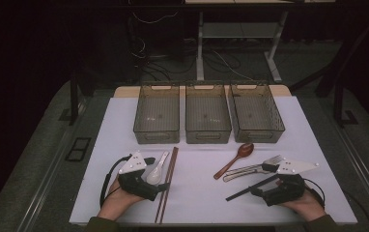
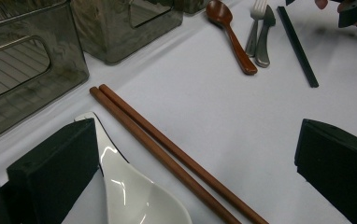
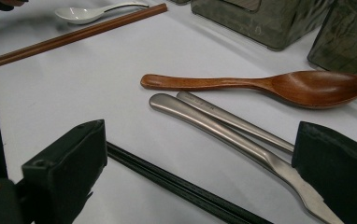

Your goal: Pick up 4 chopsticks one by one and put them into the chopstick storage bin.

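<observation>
With jaws spread, the left gripper (image 1: 149, 180) straddles the white ceramic spoon (image 1: 157, 169) beside wooden chopsticks (image 1: 167, 182), while the right gripper (image 1: 264, 180), at three o'clock, gapes over black chopsticks (image 1: 250, 188).

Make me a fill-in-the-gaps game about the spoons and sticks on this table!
1. The number of grey bins in the row is ___.
2. Next to the white spoon lie brown ___.
3. The wooden spoon has the colour ___.
4. Both grippers, left and right, have their fingers ___.

Missing words: three; chopsticks; brown; open
</observation>
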`<state>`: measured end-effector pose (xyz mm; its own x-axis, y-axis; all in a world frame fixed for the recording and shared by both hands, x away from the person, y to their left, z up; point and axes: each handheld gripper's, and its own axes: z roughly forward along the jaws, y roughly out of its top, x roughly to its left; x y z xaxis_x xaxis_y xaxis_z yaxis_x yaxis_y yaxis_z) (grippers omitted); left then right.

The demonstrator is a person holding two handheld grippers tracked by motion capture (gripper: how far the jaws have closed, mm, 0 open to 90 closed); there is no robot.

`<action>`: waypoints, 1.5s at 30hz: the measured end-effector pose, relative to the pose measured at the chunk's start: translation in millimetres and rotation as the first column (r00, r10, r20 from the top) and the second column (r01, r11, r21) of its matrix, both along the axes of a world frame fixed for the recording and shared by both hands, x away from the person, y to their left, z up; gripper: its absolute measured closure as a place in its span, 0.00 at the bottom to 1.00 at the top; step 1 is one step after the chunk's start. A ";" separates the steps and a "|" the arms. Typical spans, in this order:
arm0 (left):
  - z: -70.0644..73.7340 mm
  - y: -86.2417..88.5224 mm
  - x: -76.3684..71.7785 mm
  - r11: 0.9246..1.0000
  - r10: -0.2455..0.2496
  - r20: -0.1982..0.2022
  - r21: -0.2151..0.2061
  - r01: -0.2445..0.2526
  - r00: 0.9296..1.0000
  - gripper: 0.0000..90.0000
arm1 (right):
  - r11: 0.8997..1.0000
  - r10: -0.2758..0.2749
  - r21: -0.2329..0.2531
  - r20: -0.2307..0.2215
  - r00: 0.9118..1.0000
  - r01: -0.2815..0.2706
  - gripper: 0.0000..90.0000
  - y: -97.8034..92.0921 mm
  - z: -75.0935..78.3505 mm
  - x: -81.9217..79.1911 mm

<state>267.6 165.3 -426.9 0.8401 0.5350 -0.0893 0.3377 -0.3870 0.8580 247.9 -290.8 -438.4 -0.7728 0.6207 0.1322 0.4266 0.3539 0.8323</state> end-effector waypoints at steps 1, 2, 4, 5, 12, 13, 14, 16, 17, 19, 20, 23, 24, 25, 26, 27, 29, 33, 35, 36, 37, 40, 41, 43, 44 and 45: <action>0.1 0.0 -0.1 1.000 0.000 0.000 -0.001 0.000 1.000 0.00 | 1.000 0.000 0.002 -0.002 1.000 0.000 0.03 -0.4 0.4 -0.4; 0.0 -0.1 -0.2 1.000 0.001 0.002 -0.003 -0.001 1.000 0.00 | 1.000 0.002 0.002 0.000 1.000 -0.002 0.03 -0.7 0.5 -0.4; 0.0 0.0 -0.2 1.000 0.001 0.002 -0.003 -0.001 1.000 0.00 | 1.000 0.008 0.003 0.002 1.000 -0.008 0.04 -1.3 1.0 0.1; 0.3 0.3 -0.1 1.000 -0.001 0.000 -0.001 0.001 1.000 0.00 | 1.000 0.010 0.005 -0.001 1.000 -0.010 0.04 -1.4 1.5 0.1; 1.1 0.1 -0.9 1.000 0.007 0.000 -0.011 -0.007 1.000 0.00 | 0.997 0.076 -0.015 -0.045 0.996 -0.077 0.18 0.5 4.0 -2.8; 1.1 -0.3 -1.6 1.000 0.002 0.003 -0.005 -0.002 1.000 0.00 | 0.996 0.090 -0.022 -0.052 0.995 -0.092 0.23 1.8 4.9 -3.6; 0.9 -0.7 -2.5 1.000 -0.002 0.006 0.000 0.002 1.000 0.00 | 0.994 0.102 -0.027 -0.046 0.994 -0.103 0.27 3.0 5.9 -5.1; 1.3 -0.3 -3.6 1.000 -0.005 0.005 0.002 0.005 1.000 0.00 | 0.992 0.122 -0.030 -0.046 0.991 -0.123 0.30 5.8 6.9 -6.5; 1.6 -0.7 -3.4 1.000 -0.003 0.005 -0.007 0.003 1.000 0.00 | 0.991 0.131 -0.032 -0.050 0.990 -0.133 0.33 7.0 6.9 -7.6; 1.6 -0.8 -3.4 1.000 -0.004 0.005 -0.007 0.004 1.000 0.00 | 0.987 0.152 -0.041 -0.053 0.987 -0.155 0.37 9.3 5.8 -8.2; 1.4 -0.8 -3.2 1.000 -0.007 0.005 -0.002 0.007 1.000 0.00 | 0.986 0.159 -0.042 -0.060 0.985 -0.162 0.40 10.5 5.2 -7.8; -0.2 -0.3 -1.5 1.000 -0.004 -0.004 0.000 0.004 1.000 0.00 | 0.983 0.173 -0.052 -0.070 0.982 -0.177 0.48 12.3 3.0 -3.8; -0.2 0.1 -1.5 1.000 -0.004 -0.004 0.001 0.004 1.000 0.00 | 0.983 0.172 -0.054 -0.081 0.982 -0.176 0.51 12.6 2.5 -2.2; -0.1 0.3 -1.9 1.000 -0.002 -0.005 -0.002 0.002 1.000 0.00 | 0.982 0.173 -0.058 -0.085 0.981 -0.178 0.52 12.9 1.7 -0.3; -0.1 0.3 -1.9 1.000 -0.002 -0.005 -0.002 0.002 1.000 0.00 | 0.981 0.178 -0.065 -0.087 0.980 -0.183 0.53 13.2 1.2 1.3; -0.1 0.2 -2.3 1.000 0.001 -0.006 -0.005 -0.001 1.000 0.00 | 0.979 0.183 -0.071 -0.088 0.979 -0.189 0.55 13.6 0.8 2.9; 0.1 0.6 -2.9 1.000 0.003 -0.007 -0.006 -0.003 1.000 0.00 | 0.975 0.202 -0.076 -0.096 0.975 -0.210 0.56 16.6 -0.1 5.0; 0.3 0.4 -3.2 1.000 0.002 -0.005 -0.007 -0.002 1.000 0.00 | 0.957 0.259 -0.102 -0.109 0.960 -0.270 0.59 29.0 -0.8 7.4; 0.4 0.5 -3.4 1.000 -0.001 -0.005 -0.007 0.001 1.000 0.00 | 0.950 0.284 -0.103 -0.113 0.952 -0.296 0.62 34.6 -1.0 7.9; 0.0 0.8 -3.0 1.000 0.001 -0.005 -0.013 -0.001 1.000 0.00 | 0.946 0.295 -0.106 -0.117 0.948 -0.308 0.62 37.3 -1.1 8.1; 0.0 0.8 -3.0 1.000 0.001 -0.005 -0.013 -0.001 1.000 0.00 | 0.941 0.311 -0.102 -0.119 0.943 -0.324 0.63 40.0 -1.7 8.4; 0.2 1.6 -2.3 1.000 0.001 -0.009 -0.013 -0.001 1.000 0.00 | 0.924 0.351 -0.109 -0.130 0.927 -0.366 0.66 48.9 -3.4 9.1; 0.2 1.6 -2.4 1.000 0.002 -0.009 -0.013 -0.002 1.000 0.00 | 0.919 0.362 -0.114 -0.134 0.922 -0.377 0.66 52.2 -4.2 9.6; 0.3 1.6 -2.7 1.000 0.002 -0.008 -0.014 -0.002 1.000 0.00 | 0.908 0.384 -0.119 -0.144 0.912 -0.401 0.69 58.4 -5.1 10.8; 0.3 1.6 -2.7 1.000 0.002 -0.008 -0.014 -0.002 1.000 0.00 | 0.908 0.384 -0.119 -0.144 0.912 -0.401 0.69 58.4 -5.1 10.8; 0.4 1.7 -2.8 1.000 0.002 -0.008 -0.014 -0.002 1.000 0.00 | 0.896 0.405 -0.133 -0.147 0.903 -0.423 0.70 63.1 -5.5 13.0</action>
